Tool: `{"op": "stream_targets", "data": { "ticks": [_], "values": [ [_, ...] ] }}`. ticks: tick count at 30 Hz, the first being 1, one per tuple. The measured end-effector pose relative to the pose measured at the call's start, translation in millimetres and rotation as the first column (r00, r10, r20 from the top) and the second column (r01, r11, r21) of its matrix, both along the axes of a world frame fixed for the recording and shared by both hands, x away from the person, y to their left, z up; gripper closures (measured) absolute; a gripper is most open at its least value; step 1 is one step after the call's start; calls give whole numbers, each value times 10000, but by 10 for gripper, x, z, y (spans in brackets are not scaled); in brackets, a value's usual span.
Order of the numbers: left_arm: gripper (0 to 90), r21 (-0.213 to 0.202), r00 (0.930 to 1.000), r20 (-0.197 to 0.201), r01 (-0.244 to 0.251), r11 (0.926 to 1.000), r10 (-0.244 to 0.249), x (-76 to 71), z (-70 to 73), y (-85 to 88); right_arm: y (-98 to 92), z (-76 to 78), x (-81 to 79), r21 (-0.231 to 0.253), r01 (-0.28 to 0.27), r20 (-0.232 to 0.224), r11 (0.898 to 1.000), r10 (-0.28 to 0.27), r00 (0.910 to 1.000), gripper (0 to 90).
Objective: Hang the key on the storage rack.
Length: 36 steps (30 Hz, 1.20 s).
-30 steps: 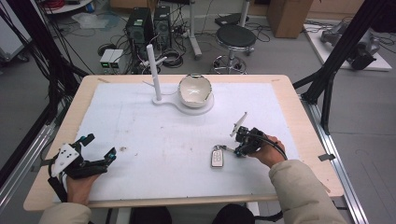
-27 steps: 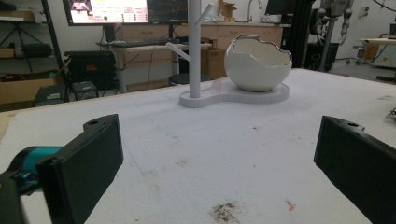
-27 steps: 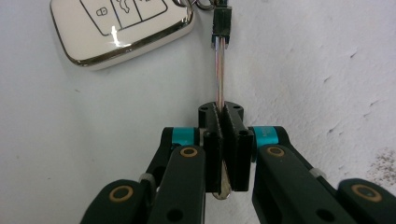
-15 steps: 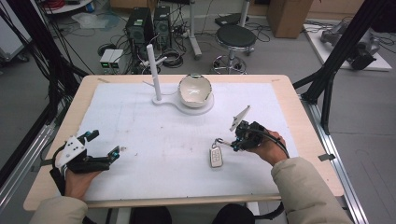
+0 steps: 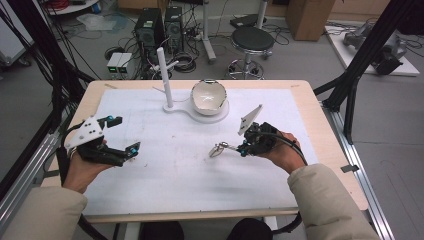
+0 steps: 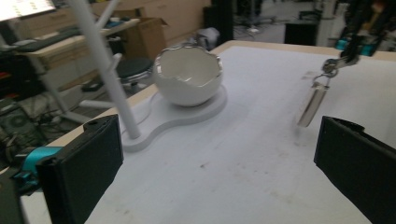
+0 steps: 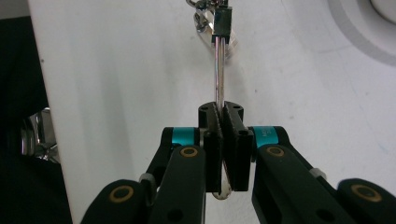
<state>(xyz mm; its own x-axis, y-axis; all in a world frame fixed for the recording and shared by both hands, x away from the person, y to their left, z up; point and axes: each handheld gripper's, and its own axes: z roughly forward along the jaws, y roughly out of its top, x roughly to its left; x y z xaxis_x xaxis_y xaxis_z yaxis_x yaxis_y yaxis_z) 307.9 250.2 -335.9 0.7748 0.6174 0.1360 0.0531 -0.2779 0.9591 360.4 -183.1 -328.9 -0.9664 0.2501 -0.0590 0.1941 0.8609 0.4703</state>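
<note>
A keychain [image 5: 218, 148] with a silvery tag hangs off the table from my right gripper [image 5: 243, 148], which is shut on its metal ring. In the right gripper view the thin ring [image 7: 218, 70] runs edge-on from between the pressed pads [image 7: 223, 119] up to a clasp. My left gripper [image 5: 125, 134] is held above the table's left side, jaws wide apart and holding nothing. In the left gripper view its gripper [image 6: 219, 177] faces the hanging tag [image 6: 312, 103] and the white bowl [image 6: 188, 74].
A white stand [image 5: 200, 112] at the back centre carries an upright branched post [image 5: 163, 77] and an egg-shaped bowl [image 5: 208, 96]. The white mat [image 5: 175, 175] covers most of the wooden table. A stool, computers and cables lie beyond the far edge.
Both hands have risen. The right gripper has lifted the keychain, so its tag has left the mat and now dangles. The left gripper moved up and slightly inward.
</note>
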Motion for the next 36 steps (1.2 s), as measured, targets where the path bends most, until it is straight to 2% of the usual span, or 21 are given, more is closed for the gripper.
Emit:
{"op": "stream_targets", "data": {
  "ticks": [2, 3, 7, 11, 12, 14, 16, 20, 25, 26, 27, 28, 30, 31, 32, 33, 34, 36],
  "values": [
    [17, 416, 9993, -76, 364, 9985, -361, 23, 105, -106, 49, 42, -10, 37, -182, 106, 9998, 182, 9998, 874],
    [17, 452, 9980, -142, 627, 9970, -621, 36, 159, -171, 102, 88, -23, 184, -390, 76, 9991, 389, 9992, 874],
    [17, 645, 9905, -385, 1343, 9888, -1320, 66, 294, -332, 172, 143, -47, 268, -682, 172, 9973, 677, 9976, 874],
    [17, 779, 9805, -614, 1912, 9785, -1867, 98, 338, -504, 251, 187, -69, 334, -1031, 263, 9941, 1022, 9944, 874],
    [17, 894, 9742, -699, 2204, 9713, -2146, 113, 341, -572, 276, 190, -73, 382, -1122, 266, 9930, 1112, 9934, 874],
    [17, 1011, 9653, -872, 2545, 9618, -2463, 128, 329, -692, 325, 203, -88, 383, -1297, 215, 9908, 1289, 9914, 874],
    [17, 1217, 9534, -1072, 2941, 9480, -2820, 140, 299, -801, 367, 204, -94, 409, -1490, 249, 9880, 1481, 9887, 874],
    [18, 1592, 9364, -1518, 3392, 9272, -3165, 161, 225, -967, 413, 209, -130, 424, -1682, 183, 9848, 1676, 9857, 873],
    [17, 1681, 9226, -1643, 3749, 9117, -3491, 172, 197, -1152, 484, 186, -171, 252, -1881, 24, 9818, 1881, 9821, 873],
    [17, 1714, 9191, -1713, 3825, 9079, -3549, 171, 190, -1195, 500, 180, -169, 278, -1984, 103, 9797, 1982, 9801, 873],
    [17, 1859, 9111, -1880, 3998, 8975, -3669, 166, 171, -1274, 530, 165, -177, 340, -2049, 81, 9782, 2047, 9788, 873],
    [17, 1859, 9111, -1880, 3998, 8975, -3669, 166, 171, -1274, 530, 165, -177, 340, -2049, 81, 9782, 2047, 9788, 873],
    [17, 2105, 9007, -2082, 4219, 8819, -3813, 168, 140, -1359, 551, 162, -181, 348, -2139, 17, 9762, 2140, 9768, 873],
    [17, 2156, 8968, -2212, 4283, 8776, -3833, 166, 117, -1415, 561, 159, -192, 349, -2061, -30, 9779, 2063, 9785, 873],
    [17, 2223, 8957, -2259, 4301, 8750, -3830, 167, 102, -1445, 568, 162, -195, 343, -2104, -54, 9770, 2107, 9775, 873],
    [23, 2319, 8921, -2352, 4371, 8690, -3859, 169, 78, -1501, 591, 151, -200, 309, -2239, -3, 9741, 2240, 9746, 873],
    [32, 2340, 8893, -2397, 4422, 8659, -3894, 170, 73, -1516, 593, 150, -204, 313, -2244, -77, 9740, 2247, 9744, 873],
    [44, 2406, 8807, -2482, 4594, 8550, -4034, 169, 48, -1580, 600, 147, -208, 296, -2290, -28, 9730, 2292, 9734, 873]
  ]
}}
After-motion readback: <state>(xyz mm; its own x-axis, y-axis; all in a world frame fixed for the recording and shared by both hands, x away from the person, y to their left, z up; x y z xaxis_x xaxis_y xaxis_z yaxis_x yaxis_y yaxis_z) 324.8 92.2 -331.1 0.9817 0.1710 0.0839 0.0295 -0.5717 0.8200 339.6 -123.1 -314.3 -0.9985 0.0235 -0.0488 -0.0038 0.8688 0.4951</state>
